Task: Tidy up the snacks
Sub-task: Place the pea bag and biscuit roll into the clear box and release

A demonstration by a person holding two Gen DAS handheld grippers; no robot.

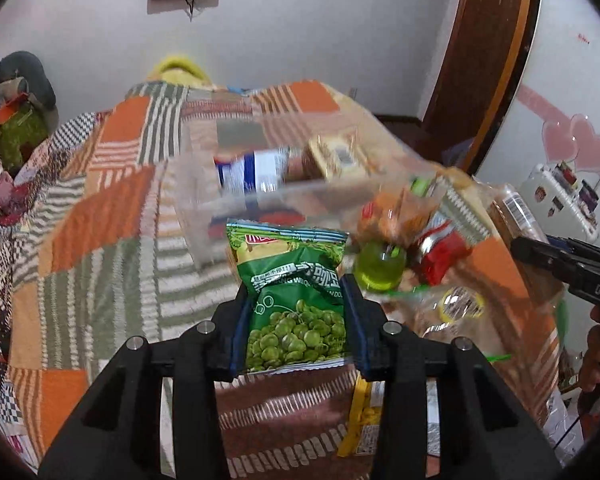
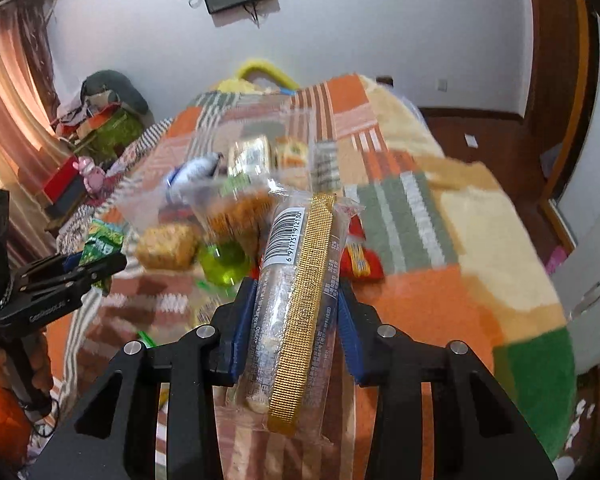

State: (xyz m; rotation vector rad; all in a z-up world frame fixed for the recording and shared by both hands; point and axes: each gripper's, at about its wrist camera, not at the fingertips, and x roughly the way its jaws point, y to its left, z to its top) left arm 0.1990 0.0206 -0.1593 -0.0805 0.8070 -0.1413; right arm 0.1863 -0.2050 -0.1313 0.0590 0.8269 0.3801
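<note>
My left gripper is shut on a green pea snack bag and holds it above the patchwork blanket. My right gripper is shut on a long clear snack pack with a gold strip. A clear plastic box holding a blue-white packet and a tan packet lies just ahead. A pile of loose snacks lies right of it: a green jelly cup, a red packet, an orange crispy pack. The left gripper also shows in the right wrist view.
A yellow packet lies under the left gripper. The bed's right edge drops to a wooden floor. Clutter sits on a bedside stand at far left. A white suitcase stands at right.
</note>
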